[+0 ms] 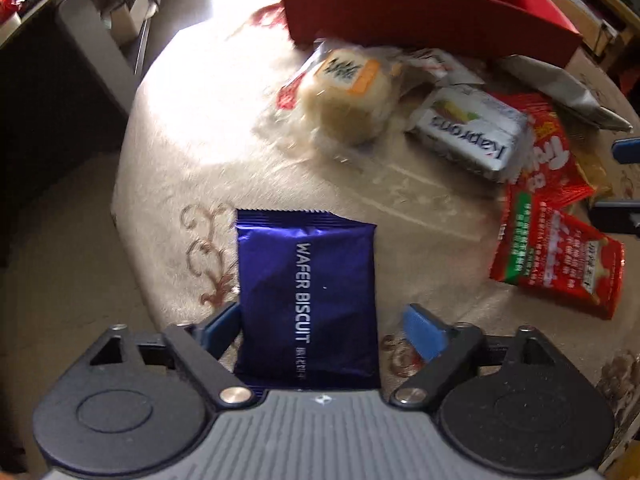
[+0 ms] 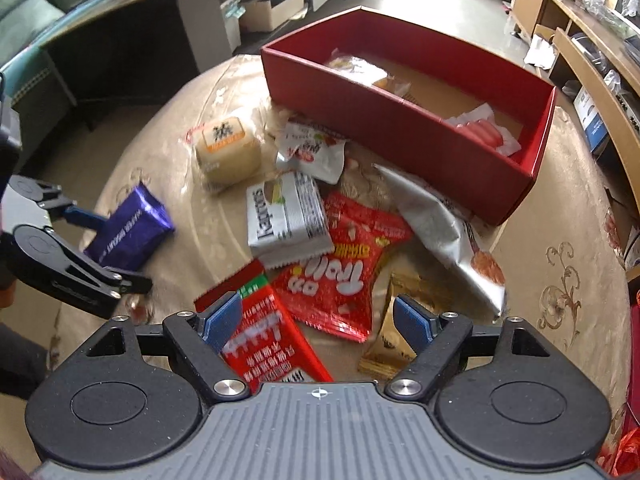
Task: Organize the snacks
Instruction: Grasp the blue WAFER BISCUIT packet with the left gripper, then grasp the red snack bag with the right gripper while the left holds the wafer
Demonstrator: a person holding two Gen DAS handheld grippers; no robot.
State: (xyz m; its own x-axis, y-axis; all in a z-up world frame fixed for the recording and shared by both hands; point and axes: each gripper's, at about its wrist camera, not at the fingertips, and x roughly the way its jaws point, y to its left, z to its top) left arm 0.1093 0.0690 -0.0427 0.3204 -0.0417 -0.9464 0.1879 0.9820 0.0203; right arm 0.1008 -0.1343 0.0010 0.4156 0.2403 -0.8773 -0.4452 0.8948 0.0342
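On cream embroidered tablecloth (image 1: 192, 128), my left gripper (image 1: 320, 330) half-closed astride the blue foil wafer packet (image 1: 308, 288), right gripper (image 2: 318, 322) wide: I'd centre, then squeeze toward twelve o'clock's red cardboard box (image 2: 384, 120).

Glossy foil wafer packet (image 1: 308, 292), matt cardboard box (image 2: 400, 128)

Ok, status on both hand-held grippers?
Left hand-held gripper straddling wafer biscuit pack, one pad clear. Right hand-held gripper open over red packet. Red box unobstructed.

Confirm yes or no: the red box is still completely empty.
No. In the right wrist view the red box already holds a wrapped bun at its far end and a packet of sausages near its right end.
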